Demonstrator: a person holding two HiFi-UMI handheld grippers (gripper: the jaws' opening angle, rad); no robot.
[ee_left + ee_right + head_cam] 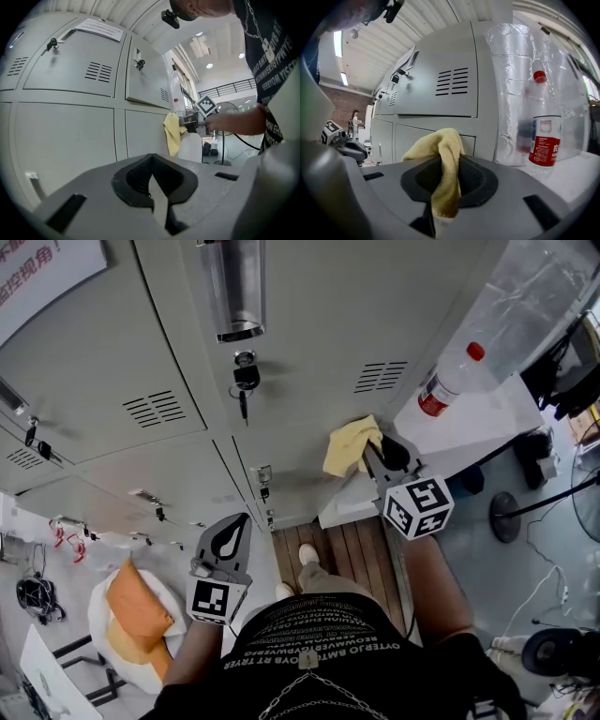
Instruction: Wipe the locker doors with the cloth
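Pinching the yellow cloth (440,159) between the jaws of the right hand-held gripper (372,457), bunched just ahead of it, close to the grey locker doors (309,352), likely ready for wiping. Holding the left hand-held gripper (225,538) pressed together on nothing, lower and well apart, seemingly idle. Beside the right hand-held gripper: bottle (450,381) on white desk (487,423); bright hall beyond.
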